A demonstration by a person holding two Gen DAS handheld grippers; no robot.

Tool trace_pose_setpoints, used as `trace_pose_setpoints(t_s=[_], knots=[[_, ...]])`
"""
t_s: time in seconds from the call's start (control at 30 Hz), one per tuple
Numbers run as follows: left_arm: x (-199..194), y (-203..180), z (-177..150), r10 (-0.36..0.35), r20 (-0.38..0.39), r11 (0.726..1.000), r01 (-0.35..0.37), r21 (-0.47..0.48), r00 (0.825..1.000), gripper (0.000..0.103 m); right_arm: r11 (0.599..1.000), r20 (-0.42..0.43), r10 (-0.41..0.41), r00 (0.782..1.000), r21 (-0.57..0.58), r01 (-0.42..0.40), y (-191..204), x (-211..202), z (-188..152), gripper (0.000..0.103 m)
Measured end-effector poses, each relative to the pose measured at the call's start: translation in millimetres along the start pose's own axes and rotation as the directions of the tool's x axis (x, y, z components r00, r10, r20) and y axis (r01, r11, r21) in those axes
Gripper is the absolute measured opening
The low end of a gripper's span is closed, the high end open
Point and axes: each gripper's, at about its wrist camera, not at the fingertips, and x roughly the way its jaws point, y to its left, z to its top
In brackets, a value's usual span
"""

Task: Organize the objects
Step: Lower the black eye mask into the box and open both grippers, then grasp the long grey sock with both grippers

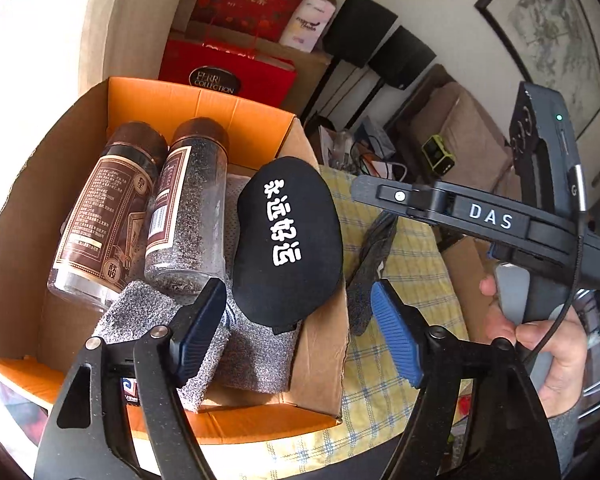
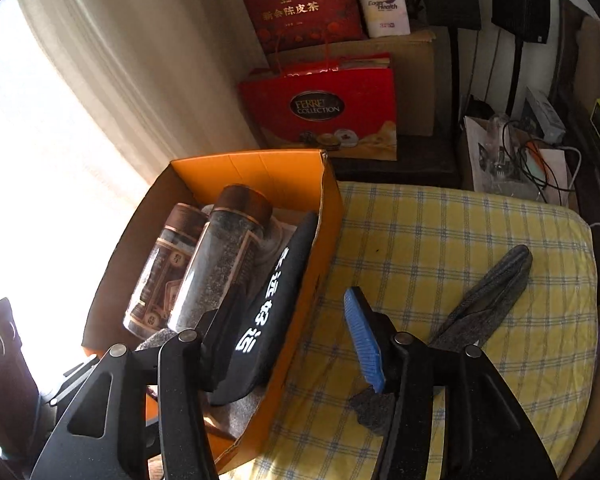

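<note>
Looking left to right across the left wrist view, we had most of the sorting done already. At about 9 o'clock the cardboard box (image 1: 28, 216) held two clear jars: the labelled jar (image 1: 104, 208) and, touching it on the right, the jar of dark granules (image 1: 188, 208), both lying tilted on grey foam padding (image 1: 256, 356). Moving toward the centre, the black eye mask (image 1: 288, 240) with white lettering sat in the box too, leaning up against its right wall at roughly 12 o'clock from our left gripper (image 1: 300, 320). That claw was released, its jaws standing wide with nothing pinched between them; the mask looked let go and resting on its own.

Further right, around 3 o'clock, a grey felt pouch (image 1: 374, 264) lay outside the box on the yellow checked cloth (image 1: 412, 248), and that was the only leftover we could spot. In the right wrist view the right gripper (image 2: 284, 340) straddled the box's right wall, also released, pads touching nothing as far as we could tell, with the pouch at about 2 o'clock from it.

So we'd guess: jars and mask in, pouch left to grab and drop into the box. Not much free room beside the mask, tbh.
</note>
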Motion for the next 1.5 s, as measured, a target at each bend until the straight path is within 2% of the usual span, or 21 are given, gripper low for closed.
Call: trace_pose_setpoints(t_s=[0.33, 0.7, 0.9, 1.1, 1.23, 1.33, 1.43, 1.5], knots=[[-7, -45, -7, -0.003, 0.008, 0.995, 0.002, 0.096, 1.0, 0.075, 0.996, 0.02, -0.063, 0.998, 0.061, 0.062, -42, -43, -17, 0.055], [17, -103, -27, 0.025, -0.017, 0.974, -0.021, 0.224, 1.0, 0.075, 0.984, 0.022, -0.144, 0.989, 0.112, 0.14, -88, -65, -34, 0.058], [44, -128, -38, 0.064, -0.053, 0.955, -0.046, 0.294, 0.997, 0.075, 0.972, -0.015, -0.181, 0.983, 0.148, 0.181, -114, -59, -39, 0.058], [73, -148, -43, 0.179, -0.058, 0.916, -0.145, 0.373, 0.982, 0.075, 0.953, -0.06, -0.27, 0.961, 0.127, 0.275, -129, -44, -41, 0.058], [88, -150, -43, 0.18, -0.078, 0.921, -0.14, 0.364, 0.981, 0.075, 0.944, -0.081, -0.307, 0.948, 0.105, 0.314, -137, -34, -43, 0.058], [98, -156, -46, 0.19, -0.081, 0.909, -0.145, 0.39, 0.978, 0.075, 0.944, -0.097, -0.295, 0.951, 0.122, 0.305, -146, -26, -43, 0.058], [109, -162, -50, 0.216, -0.07, 0.89, -0.167, 0.424, 0.974, 0.07, 0.946, -0.11, -0.281, 0.953, 0.135, 0.295, -154, -18, -39, 0.058], [118, -162, -50, 0.225, -0.071, 0.887, -0.175, 0.428, 0.972, 0.068, 0.947, -0.117, -0.27, 0.956, 0.15, 0.285, -158, -11, -35, 0.058]])
